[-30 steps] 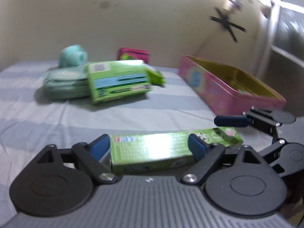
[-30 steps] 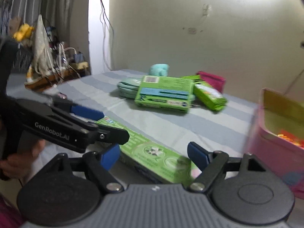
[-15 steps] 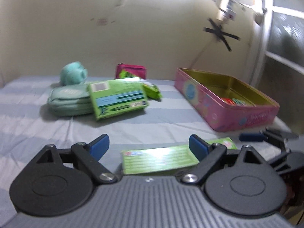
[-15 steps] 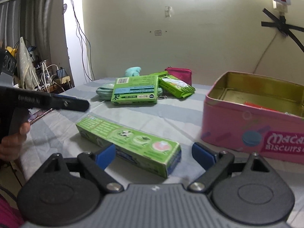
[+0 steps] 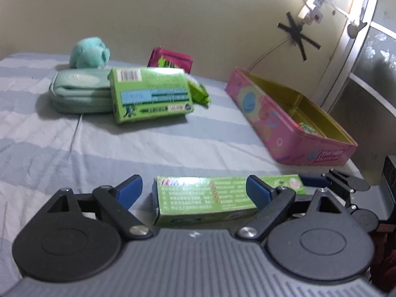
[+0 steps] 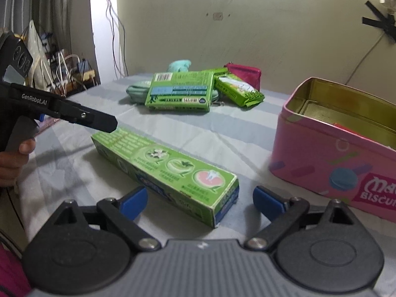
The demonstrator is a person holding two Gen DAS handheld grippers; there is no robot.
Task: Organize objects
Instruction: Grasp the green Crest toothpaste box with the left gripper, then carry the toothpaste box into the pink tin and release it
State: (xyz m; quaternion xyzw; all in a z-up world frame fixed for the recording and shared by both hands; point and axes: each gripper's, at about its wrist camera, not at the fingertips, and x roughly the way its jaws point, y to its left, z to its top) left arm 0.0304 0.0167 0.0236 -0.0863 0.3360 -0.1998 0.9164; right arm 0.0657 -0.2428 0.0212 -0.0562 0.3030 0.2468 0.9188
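green toothpaste box (image 6: 168,170), long, lying flat

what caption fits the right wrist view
Right gripper opening over a green toothpaste box on a striped sheet, pink tin alongside.

Your left hand-held gripper (image 5: 194,193) shows a ribbed grey body up front, with two round black discs either side and black linkage arms pinned by bright silver screws. Blue pads (image 5: 257,193) cap its fingers. Your right hand-held gripper (image 6: 200,199) is built the same: grey ridged housing, black discs, triangular cut-outs in the arms, blue pads (image 6: 268,201). From the right wrist view, your other tool's black finger carries white "GenRobot.AI" lettering and a small screw. Your hand (image 6: 12,158) wraps its black grip, and a magenta garment edges the lower left corner.
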